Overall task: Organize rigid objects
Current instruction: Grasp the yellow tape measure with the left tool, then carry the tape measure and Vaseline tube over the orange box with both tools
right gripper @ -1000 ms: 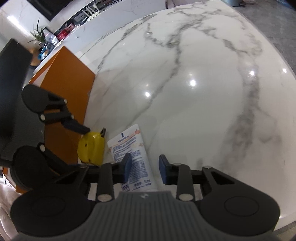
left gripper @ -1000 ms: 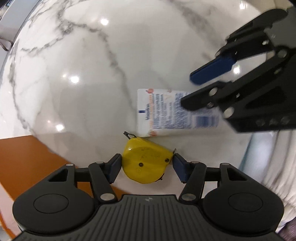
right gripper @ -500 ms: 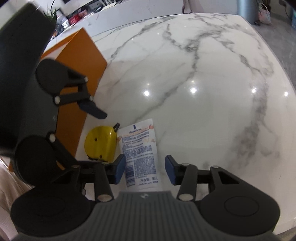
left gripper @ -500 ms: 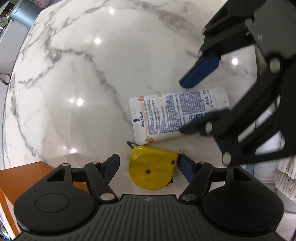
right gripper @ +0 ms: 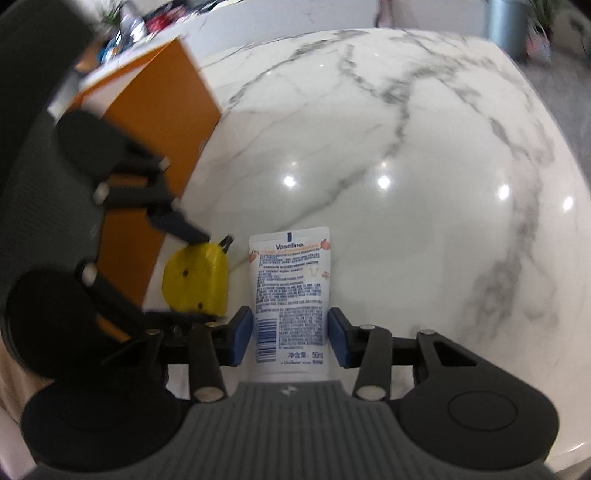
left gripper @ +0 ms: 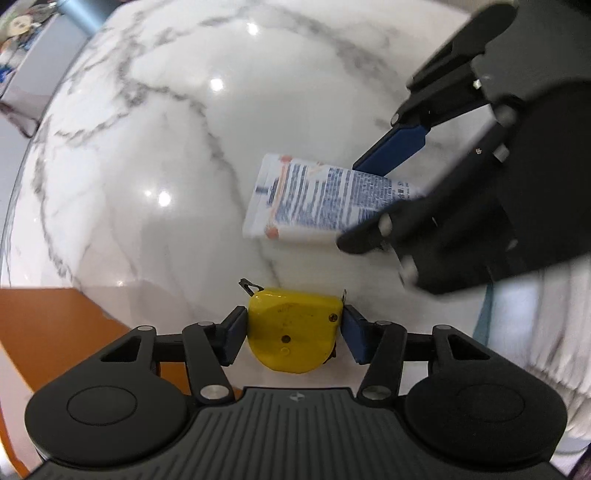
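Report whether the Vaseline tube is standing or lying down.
Lying flat on the marble table: the Vaseline tube shows its printed face, between the right claw's pads.

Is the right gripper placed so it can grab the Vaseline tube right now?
Probably yes. The right gripper already straddles the Vaseline tube, one blue pad on each side, nothing between them. The tape measure lies apart, to its left.

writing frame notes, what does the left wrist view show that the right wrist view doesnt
Only the left wrist view shows the left gripper head-on, its blue pads against both sides of the yellow tape measure, and white ribbed fabric at right.

Only the right wrist view shows the right gripper straddling the Vaseline tube, the readable label, and a grey bin beyond the table.

Both show the tape measure, tube, marble table and orange panel.
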`<state>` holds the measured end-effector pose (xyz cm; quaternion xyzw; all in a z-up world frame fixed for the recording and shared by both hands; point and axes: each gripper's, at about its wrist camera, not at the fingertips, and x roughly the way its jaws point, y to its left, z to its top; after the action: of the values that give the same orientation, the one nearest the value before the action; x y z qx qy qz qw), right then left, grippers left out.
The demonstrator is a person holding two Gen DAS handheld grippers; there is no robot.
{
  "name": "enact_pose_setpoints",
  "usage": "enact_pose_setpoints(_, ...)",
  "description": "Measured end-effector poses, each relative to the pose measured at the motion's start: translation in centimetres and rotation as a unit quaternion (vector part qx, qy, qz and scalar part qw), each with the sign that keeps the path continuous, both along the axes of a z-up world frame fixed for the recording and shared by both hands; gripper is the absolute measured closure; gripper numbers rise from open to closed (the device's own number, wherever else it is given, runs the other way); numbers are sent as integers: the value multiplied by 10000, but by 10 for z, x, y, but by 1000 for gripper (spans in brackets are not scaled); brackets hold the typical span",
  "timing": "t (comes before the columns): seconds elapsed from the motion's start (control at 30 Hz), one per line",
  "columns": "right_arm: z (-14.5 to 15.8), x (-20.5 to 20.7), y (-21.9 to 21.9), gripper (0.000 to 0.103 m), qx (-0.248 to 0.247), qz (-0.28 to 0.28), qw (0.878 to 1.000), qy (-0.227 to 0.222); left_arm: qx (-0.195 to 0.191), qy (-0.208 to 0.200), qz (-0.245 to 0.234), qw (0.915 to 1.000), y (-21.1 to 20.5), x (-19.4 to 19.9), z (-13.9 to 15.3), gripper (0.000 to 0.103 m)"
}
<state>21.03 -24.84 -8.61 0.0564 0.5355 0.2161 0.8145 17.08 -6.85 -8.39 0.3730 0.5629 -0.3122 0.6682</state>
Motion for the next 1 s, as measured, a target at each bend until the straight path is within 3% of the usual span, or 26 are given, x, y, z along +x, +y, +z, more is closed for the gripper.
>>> enact_pose_setpoints(0.17,5,-2,-21,58,414,-483,9980,-60,-524,-405,433,9969,14,-18,31,40)
enact_pose_setpoints(0.43,47,-38,-9,58,599,-290,9935,-926,-1398,-1021,859,9811,-4,-64,98,40)
enact_pose_setpoints(0.53,66,-54,-2,58,765,-150,9906,-1129,-1607,-1131,1006,9753,17,-76,120,40)
enact_pose_setpoints(0.63,83,-66,9,58,942,-45,9888,-1155,-1591,-1308,1155,9717,42,-76,137,40)
enact_pose_setpoints(0.83,126,-77,51,58,1240,346,9848,-1168,-1310,-1635,1634,9641,91,-75,137,40)
enact_pose_setpoints(1.0,144,-74,109,58,1168,651,9861,-982,-1125,-1851,1940,9568,129,-84,135,40)
